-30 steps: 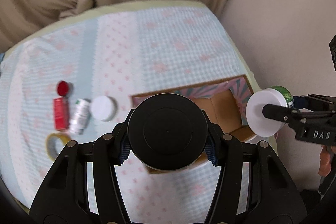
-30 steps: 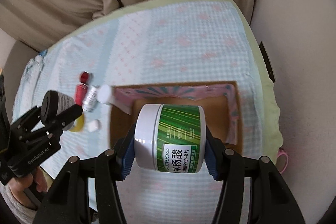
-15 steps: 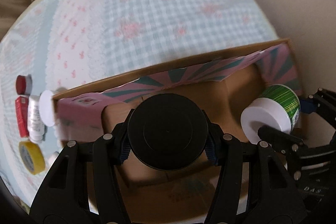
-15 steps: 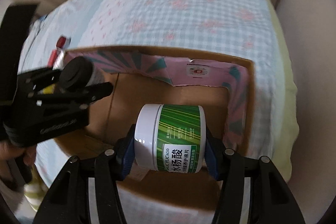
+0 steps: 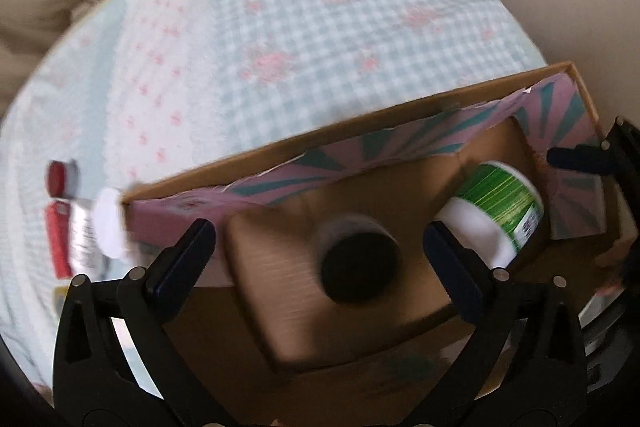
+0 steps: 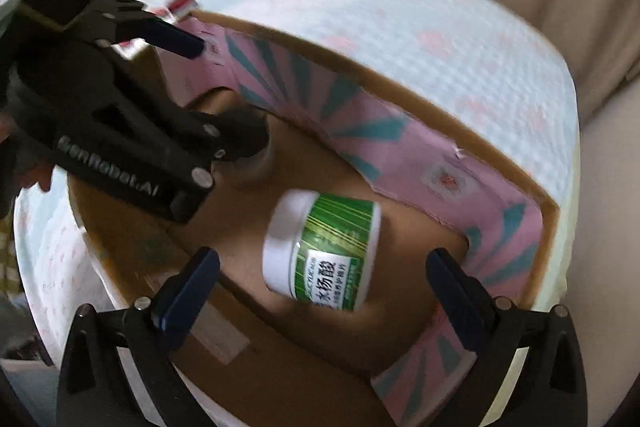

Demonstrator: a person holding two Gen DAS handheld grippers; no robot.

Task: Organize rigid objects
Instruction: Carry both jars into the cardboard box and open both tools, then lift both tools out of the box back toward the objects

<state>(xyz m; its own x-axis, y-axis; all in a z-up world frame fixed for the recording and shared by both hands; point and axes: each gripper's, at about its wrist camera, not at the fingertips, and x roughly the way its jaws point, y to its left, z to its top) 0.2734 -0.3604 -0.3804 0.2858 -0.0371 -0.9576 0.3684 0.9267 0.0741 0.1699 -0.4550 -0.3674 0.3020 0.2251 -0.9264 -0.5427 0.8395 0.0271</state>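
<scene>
Nearest the left wrist camera, the left gripper has its 2 tongs spread wide with nothing between them, and the right gripper is spread the same way; that reads as both having let go so the jars can settle into the cardboard box. Just beyond the left tongs, inside the box, the black-lidded jar lies with its dark lid toward the camera, blurred, on a folded brown flap of the box floor. To the right of it in the same box, the green-labelled jar with a white lid lies on its side, clear of the right tongs and near the box's right wall. The box holds these 2 jars and, as far as can be seen, nothing else; its inner walls are lined with pink and teal paper. Outside the box's left wall, on the checked cloth, a small group waits: a white cap touching the box corner, a silvery tube, a red tube and a red cap farthest out. These look like the remaining pieces to gather.
</scene>
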